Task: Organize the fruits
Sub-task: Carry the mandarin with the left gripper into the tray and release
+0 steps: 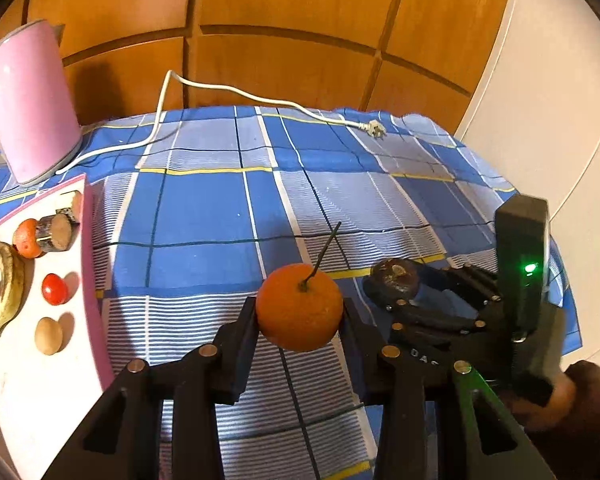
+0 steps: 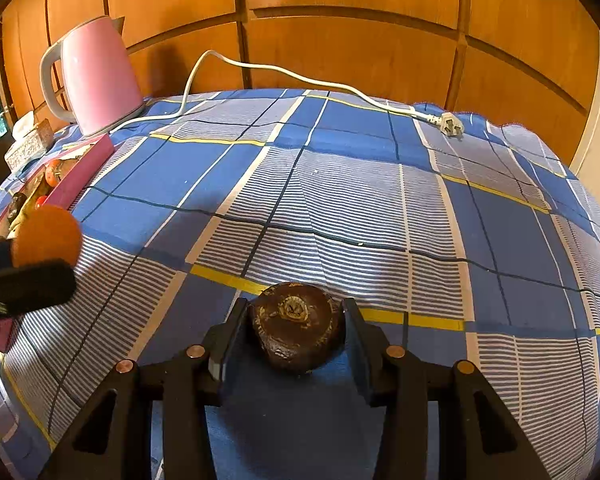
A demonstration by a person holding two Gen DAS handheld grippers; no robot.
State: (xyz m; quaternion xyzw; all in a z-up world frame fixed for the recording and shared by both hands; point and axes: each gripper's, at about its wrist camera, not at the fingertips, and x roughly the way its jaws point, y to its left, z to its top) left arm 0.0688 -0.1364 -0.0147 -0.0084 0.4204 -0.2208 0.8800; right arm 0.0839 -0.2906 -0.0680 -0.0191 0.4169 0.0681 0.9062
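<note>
The left gripper (image 1: 300,312) grips an orange (image 1: 299,307) in its jaws above the checked cloth (image 1: 204,216).

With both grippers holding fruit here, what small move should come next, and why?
Probably carry the orange left to the tray and set it on the bare part. The left gripper is shut on the orange, clear of the cloth, and the tray already holds other fruit. The right gripper grips the dark fruit, apparently still on the cloth.

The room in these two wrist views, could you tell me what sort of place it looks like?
Probably a home room: a table under a blue checked cloth, a pink electric kettle with its unplugged white cord, and wood-panelled doors behind.
</note>
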